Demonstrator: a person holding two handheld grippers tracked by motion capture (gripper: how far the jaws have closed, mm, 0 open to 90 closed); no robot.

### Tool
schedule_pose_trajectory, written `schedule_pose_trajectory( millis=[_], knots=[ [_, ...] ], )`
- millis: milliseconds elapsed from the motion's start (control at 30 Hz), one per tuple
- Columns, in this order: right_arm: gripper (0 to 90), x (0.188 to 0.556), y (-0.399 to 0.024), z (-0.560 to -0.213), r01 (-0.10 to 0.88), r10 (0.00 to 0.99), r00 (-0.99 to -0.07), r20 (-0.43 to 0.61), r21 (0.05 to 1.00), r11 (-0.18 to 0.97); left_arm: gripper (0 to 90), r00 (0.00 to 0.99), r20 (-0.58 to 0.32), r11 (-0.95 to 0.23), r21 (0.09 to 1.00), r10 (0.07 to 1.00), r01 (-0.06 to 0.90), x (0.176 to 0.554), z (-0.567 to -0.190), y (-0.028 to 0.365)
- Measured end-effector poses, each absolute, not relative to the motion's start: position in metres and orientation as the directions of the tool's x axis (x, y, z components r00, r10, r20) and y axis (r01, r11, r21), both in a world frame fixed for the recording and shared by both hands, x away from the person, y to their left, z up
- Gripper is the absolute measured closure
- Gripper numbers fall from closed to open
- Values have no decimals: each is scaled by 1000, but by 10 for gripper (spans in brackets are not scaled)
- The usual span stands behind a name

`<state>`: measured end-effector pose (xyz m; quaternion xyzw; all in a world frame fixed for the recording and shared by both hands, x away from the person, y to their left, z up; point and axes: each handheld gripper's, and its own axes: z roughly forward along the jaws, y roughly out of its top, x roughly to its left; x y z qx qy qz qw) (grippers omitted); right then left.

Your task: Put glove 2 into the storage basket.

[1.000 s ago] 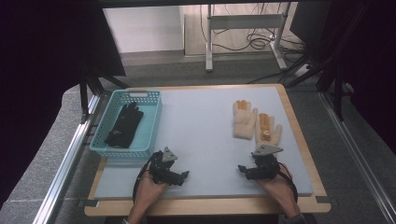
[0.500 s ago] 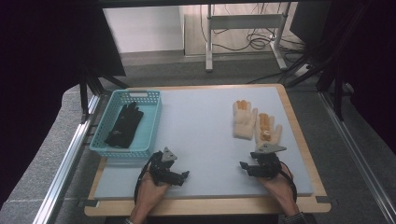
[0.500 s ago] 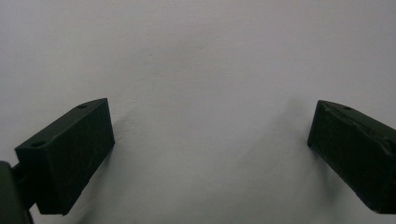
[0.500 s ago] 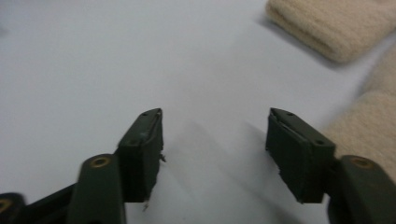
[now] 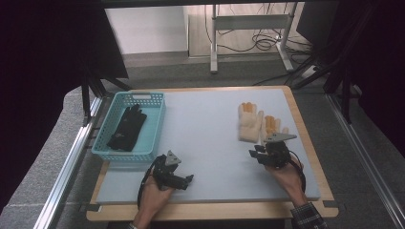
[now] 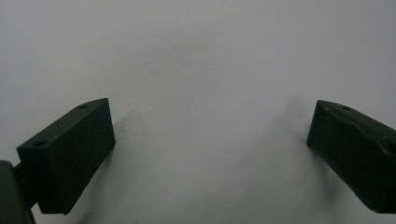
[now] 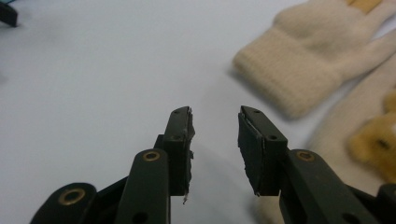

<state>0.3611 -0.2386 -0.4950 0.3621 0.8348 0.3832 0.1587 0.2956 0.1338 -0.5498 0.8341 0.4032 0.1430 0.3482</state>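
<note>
Two cream knit gloves with orange fingertips lie side by side at the right of the table, one (image 5: 249,121) farther left, the other (image 5: 271,125) just beyond my right gripper (image 5: 255,155). In the right gripper view the first glove (image 7: 317,56) lies ahead to the right, and the second (image 7: 359,116) runs beside the right jaw. My right gripper (image 7: 215,116) has just been closing: its jaws stand a narrow gap apart with nothing between them. My left gripper (image 5: 187,180) rests near the front edge; its jaws (image 6: 212,107) stand wide open over bare table.
A teal basket (image 5: 125,155) at the left holds a black glove (image 5: 128,126). The pale blue mat (image 5: 205,138) sits on a wooden board (image 5: 305,129). Behind the table stand a metal desk frame (image 5: 215,47) and floor cables.
My right gripper has lifted a little and shifted away from the front edge toward the gloves, its jaws narrower. The left gripper has stayed put.
</note>
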Motion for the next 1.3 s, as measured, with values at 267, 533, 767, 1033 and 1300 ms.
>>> schedule_pose_trajectory(
  millis=[267,533,767,1033,1300],
  knots=[
    [508,404,-237,-487,477,747,-665,-18,759,442,11,633,-42,-432,696,773,573,296,-550,134],
    [383,449,-237,-480,484,785,-618,-36,770,416,11,636,-40,-436,695,771,572,296,-550,134],
    [281,481,-228,-487,507,803,-595,-28,763,402,11,636,-40,-437,694,771,572,296,-550,134],
    [252,506,-211,-507,532,797,-602,-48,720,445,11,636,-40,-437,694,770,572,296,-550,134],
    [458,513,-195,-516,584,809,-580,-94,645,493,11,636,-40,-436,695,771,572,296,-550,134]
  ],
)
